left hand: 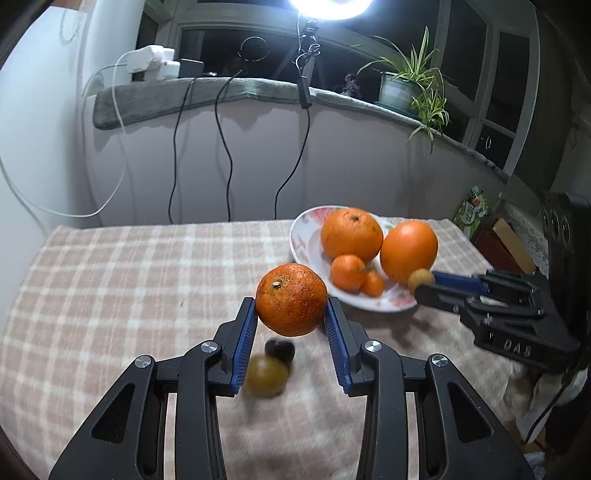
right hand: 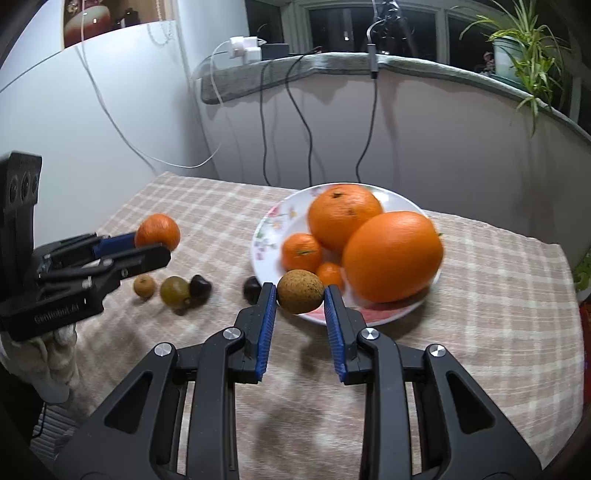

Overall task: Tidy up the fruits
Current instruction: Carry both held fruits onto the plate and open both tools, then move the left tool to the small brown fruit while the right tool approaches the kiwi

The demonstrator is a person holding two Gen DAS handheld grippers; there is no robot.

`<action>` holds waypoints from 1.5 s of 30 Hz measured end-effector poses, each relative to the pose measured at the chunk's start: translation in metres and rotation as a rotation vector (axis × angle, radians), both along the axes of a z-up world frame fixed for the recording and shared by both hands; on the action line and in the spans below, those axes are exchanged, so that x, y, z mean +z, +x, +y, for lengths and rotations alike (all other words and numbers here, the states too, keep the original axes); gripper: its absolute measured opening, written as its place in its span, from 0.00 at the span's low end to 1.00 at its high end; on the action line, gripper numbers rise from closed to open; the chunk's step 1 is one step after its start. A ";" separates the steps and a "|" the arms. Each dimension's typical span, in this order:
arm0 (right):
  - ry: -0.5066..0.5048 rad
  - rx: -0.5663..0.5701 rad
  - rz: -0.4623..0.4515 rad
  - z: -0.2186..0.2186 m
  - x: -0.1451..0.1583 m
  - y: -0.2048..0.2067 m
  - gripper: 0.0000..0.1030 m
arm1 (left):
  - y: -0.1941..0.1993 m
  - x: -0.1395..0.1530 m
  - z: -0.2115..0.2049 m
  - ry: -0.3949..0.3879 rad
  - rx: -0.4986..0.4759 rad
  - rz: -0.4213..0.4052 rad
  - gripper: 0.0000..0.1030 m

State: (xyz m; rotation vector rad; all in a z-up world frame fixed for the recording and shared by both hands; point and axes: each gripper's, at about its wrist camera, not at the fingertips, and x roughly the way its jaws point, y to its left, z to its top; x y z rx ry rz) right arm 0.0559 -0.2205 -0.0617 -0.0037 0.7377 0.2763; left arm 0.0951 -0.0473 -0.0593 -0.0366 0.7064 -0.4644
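A: Any writing you can read?

B: On the right gripper's (left hand: 424, 286) black body, seen from the left wrist camera, raised letters read "DAS". On the left gripper's (right hand: 157, 245) body, seen from the right wrist camera, there is a raised word too blurred to read with confidence. A green carton (left hand: 472, 210) at 2 o'clock by the table edge carries print too small to make out.

A: What do the tongs hold?

B: The left gripper's (left hand: 291, 306) blue pads pinch a mottled orange (left hand: 291, 300) at its sides, lifted above the checked tablecloth (left hand: 147, 280). The right gripper (right hand: 300, 295) pinches a small brown round fruit (right hand: 300, 291) over the near rim of the plate (right hand: 266, 236).

A: What lies nearest below?

B: Under the left gripper, toward 6 o'clock of the orange, a blurred green-brown fruit (left hand: 266, 374) and a dark chestnut (left hand: 280, 349) touch each other on the cloth. The right view shows that pair plus a small tan fruit (right hand: 144, 285) at their 9 o'clock, and a second dark chestnut (right hand: 252, 286) just beside the right gripper's left finger.

A: And farther?

B: The floral plate holds two large oranges (right hand: 393, 254) (right hand: 343, 218) touching, with two small mandarins (right hand: 301, 253) (right hand: 330, 275) in front. The big near orange stands at 1 o'clock of the brown fruit, close to it.

A: Beyond that?

B: A wall with hanging cables (left hand: 221, 147), a sill with a spider plant (left hand: 410, 85) and a ring light (left hand: 330, 7).
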 end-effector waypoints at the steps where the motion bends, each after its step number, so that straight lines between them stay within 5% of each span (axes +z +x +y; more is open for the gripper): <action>1: -0.001 -0.006 0.002 -0.002 -0.001 0.001 0.27 | 0.003 0.000 -0.002 -0.002 -0.002 0.000 0.35; 36: -0.036 0.015 0.028 0.008 -0.016 0.029 0.27 | 0.072 -0.019 -0.055 0.022 -0.053 0.076 0.35; 38: -0.037 0.014 0.022 0.008 -0.016 0.028 0.30 | 0.072 -0.020 -0.055 0.022 -0.049 0.080 0.36; 40: -0.027 0.026 0.016 0.009 -0.015 0.026 0.46 | 0.072 -0.021 -0.055 0.020 -0.051 0.087 0.39; 41: -0.021 0.032 0.014 0.010 -0.014 0.026 0.49 | 0.072 -0.020 -0.055 0.019 -0.046 0.083 0.46; 45: -0.033 0.029 0.001 0.012 -0.012 0.024 0.55 | 0.070 -0.015 -0.051 0.005 -0.041 0.073 0.47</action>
